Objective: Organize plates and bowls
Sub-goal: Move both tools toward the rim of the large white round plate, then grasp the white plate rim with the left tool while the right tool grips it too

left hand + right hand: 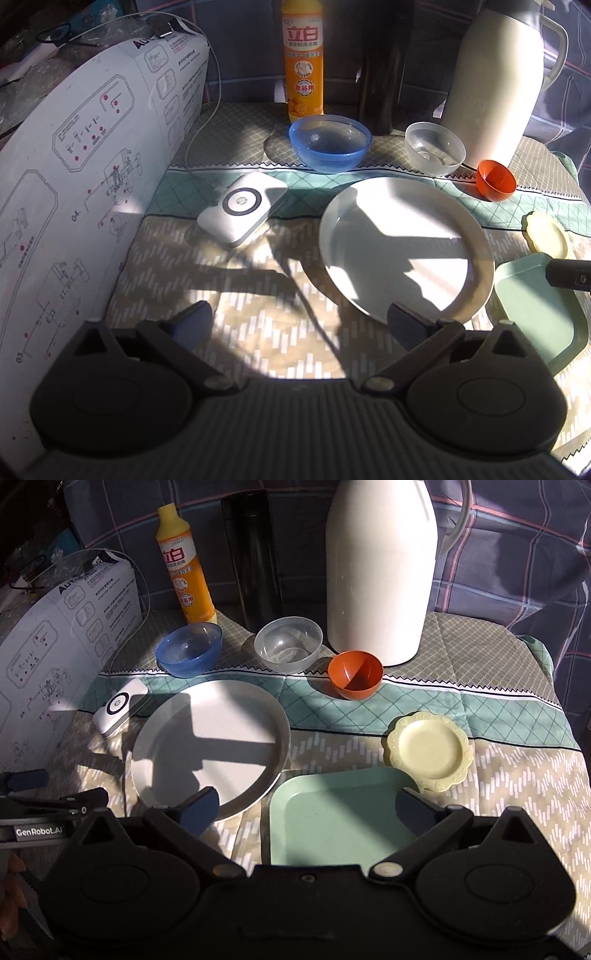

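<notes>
Both my grippers, left (299,325) and right (308,806), gape wide, holding nothing. Green tray (332,812) under my right jaws touches the white plate (210,738) ahead-left; lifting carelessly probably drags it.

Surface: patterned fabric cover (332,738) in beige with white dashes, a teal diamond-lattice band and a grey lattice strip. Backdrop: dark navy plaid cloth (517,572) with pink and white lines. Light: hard, bright sunlight casting sharp shadows.
</notes>
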